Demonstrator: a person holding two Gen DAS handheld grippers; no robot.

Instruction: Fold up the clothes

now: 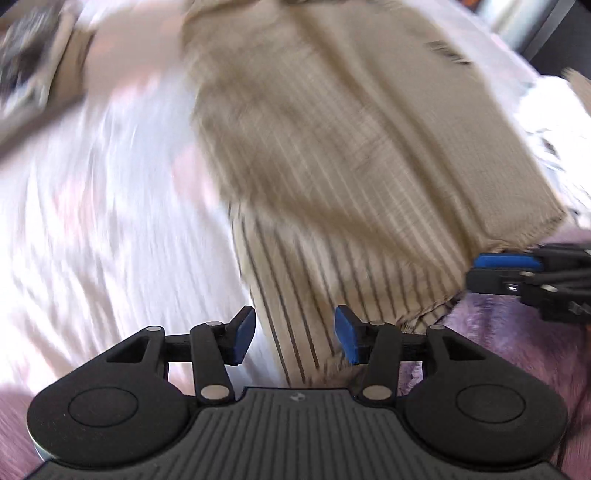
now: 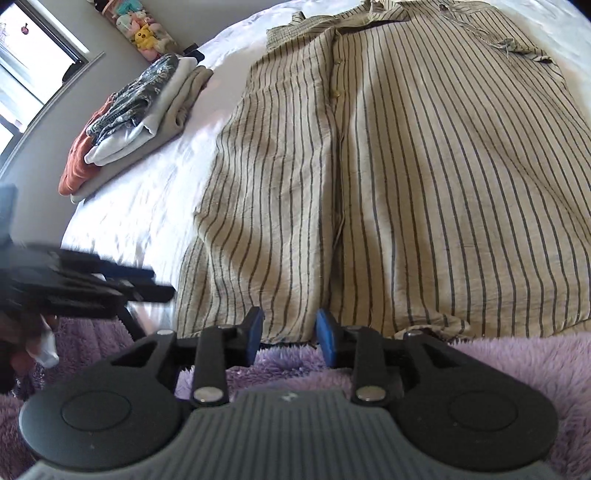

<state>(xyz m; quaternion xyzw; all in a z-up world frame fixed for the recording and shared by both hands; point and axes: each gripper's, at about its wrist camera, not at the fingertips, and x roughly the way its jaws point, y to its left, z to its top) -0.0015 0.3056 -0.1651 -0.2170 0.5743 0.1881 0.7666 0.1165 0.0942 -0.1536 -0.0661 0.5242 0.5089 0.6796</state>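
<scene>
A beige shirt with dark stripes [image 2: 406, 177] lies spread flat on the bed, button placket up the middle and collar at the far end. My right gripper [image 2: 290, 332] is open just short of the hem, with nothing between its blue pads. The blurred left wrist view shows the same shirt [image 1: 332, 147]; a fainter-striped layer lies over the bolder stripes. My left gripper [image 1: 294, 334] hangs open above the shirt's near left corner and holds nothing. The right gripper [image 1: 491, 271] shows at the right edge there. The left gripper [image 2: 147, 286] is a dark blur at the left of the right wrist view.
White bedsheet [image 2: 147, 206] lies under the shirt. A fluffy purple blanket [image 2: 517, 362] covers the near edge. A stack of folded clothes [image 2: 136, 118] sits at the bed's far left. Plush toys [image 2: 144, 33] and a window [image 2: 29, 62] are beyond it.
</scene>
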